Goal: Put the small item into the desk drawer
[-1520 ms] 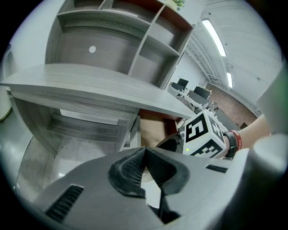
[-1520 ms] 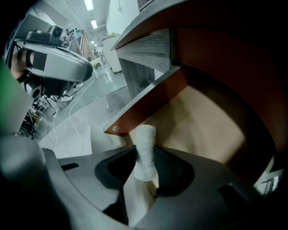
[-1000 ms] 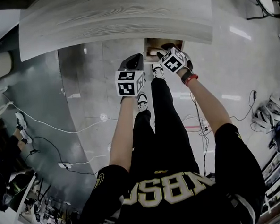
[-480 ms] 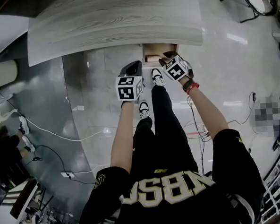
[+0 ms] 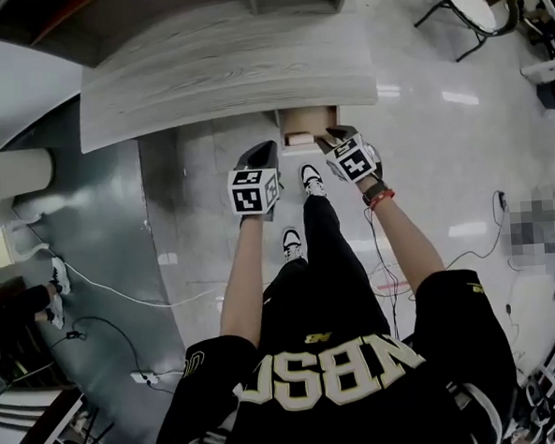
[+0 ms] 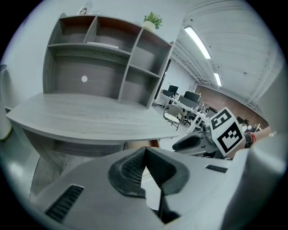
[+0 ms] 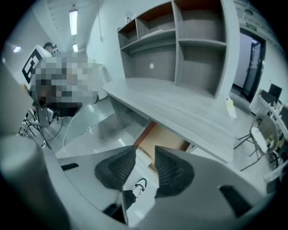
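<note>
The desk drawer [image 5: 303,123] stands pulled out under the right end of the grey wood desk [image 5: 222,74], its pale wood inside showing; in the right gripper view the drawer [image 7: 164,139] lies just beyond the jaws. No small item shows in any view. My left gripper [image 5: 260,154] hangs left of the drawer front; in its own view the left gripper [image 6: 144,150] has its pads touching at the tips, with nothing held. My right gripper [image 5: 334,134] is at the drawer's front right corner. In its own view the right gripper [image 7: 145,155] keeps a narrow empty gap.
A grey shelf unit [image 6: 103,67] stands on the desk's back. The person's shoes [image 5: 310,179] are on the glossy floor just below the drawer. White cables [image 5: 122,291] trail at the left. A round chair [image 5: 466,3] stands at the far right.
The head camera has drawn back and up, so the desk looks smaller and its shelf top appears. Both grippers stay by the drawer front, the right one nearer its corner.
</note>
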The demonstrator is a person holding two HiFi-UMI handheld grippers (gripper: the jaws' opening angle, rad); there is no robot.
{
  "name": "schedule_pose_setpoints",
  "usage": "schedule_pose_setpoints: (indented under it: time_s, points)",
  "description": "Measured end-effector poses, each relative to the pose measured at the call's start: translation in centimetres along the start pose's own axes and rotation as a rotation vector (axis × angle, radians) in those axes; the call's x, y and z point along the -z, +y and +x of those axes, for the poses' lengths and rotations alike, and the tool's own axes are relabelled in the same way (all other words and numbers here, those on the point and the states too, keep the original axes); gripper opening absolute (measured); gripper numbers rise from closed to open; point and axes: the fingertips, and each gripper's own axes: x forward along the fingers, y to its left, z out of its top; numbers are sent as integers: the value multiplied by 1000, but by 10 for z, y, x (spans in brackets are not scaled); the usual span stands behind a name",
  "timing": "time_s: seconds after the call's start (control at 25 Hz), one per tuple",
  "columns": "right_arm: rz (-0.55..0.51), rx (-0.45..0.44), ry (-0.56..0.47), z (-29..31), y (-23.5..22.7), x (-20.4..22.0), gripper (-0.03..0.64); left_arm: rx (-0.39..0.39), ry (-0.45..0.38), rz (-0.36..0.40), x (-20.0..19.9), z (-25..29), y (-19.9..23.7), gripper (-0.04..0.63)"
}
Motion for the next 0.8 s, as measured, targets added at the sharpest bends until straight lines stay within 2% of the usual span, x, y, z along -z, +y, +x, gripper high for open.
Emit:
schedule_pose_setpoints:
  time_s: [0.32, 0.8]
  points:
    - [109, 62, -137, -58, 6, -29, 129, 26, -74, 41, -36, -35, -20, 12]
    - [231, 220, -399, -174, 10, -89, 104, 24, -258, 96, -110, -113, -43, 12]
